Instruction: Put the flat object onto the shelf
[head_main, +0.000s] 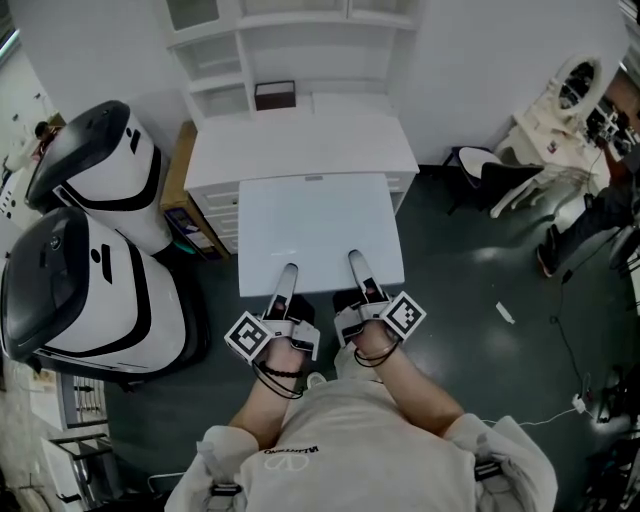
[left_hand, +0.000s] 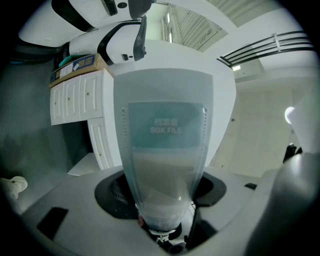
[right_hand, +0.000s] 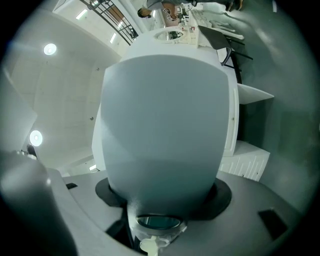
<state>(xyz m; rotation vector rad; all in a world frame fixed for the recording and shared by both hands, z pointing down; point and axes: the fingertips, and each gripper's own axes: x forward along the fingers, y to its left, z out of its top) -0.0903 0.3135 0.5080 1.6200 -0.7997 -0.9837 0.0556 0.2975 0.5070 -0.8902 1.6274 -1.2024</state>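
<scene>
Shelf (head_main: 300, 45) stood at the back of the white bench (head_main: 300, 140), open compartments facing the person. Two large white pods (head_main: 90, 250) sat left of the bench. The flat box file (head_main: 320, 230) was carried level in the air just in front of the bench, far edge about at the bench's front edge and not yet on the shelf. Risk, as judged: the file was wide and was gripped only along its near edge, so its far end could sag or swing. It could then catch the bench front or a shelf divider on the way in. The compartments looked narrow against the file's width, so a skewed approach might jam it. A small dark box (head_main: 275, 95) at the back of the bench, left of centre, could be knocked. Left tool (head_main: 289, 275) was clamped on the file's near edge, left of middle. Right tool (head_main: 358, 263) was clamped on the same edge, right of middle. Both gripper views showed the file filling the gap between the jaws and running away forward from them. Uneven pull by one hand would twist the file out of one grip.
</scene>
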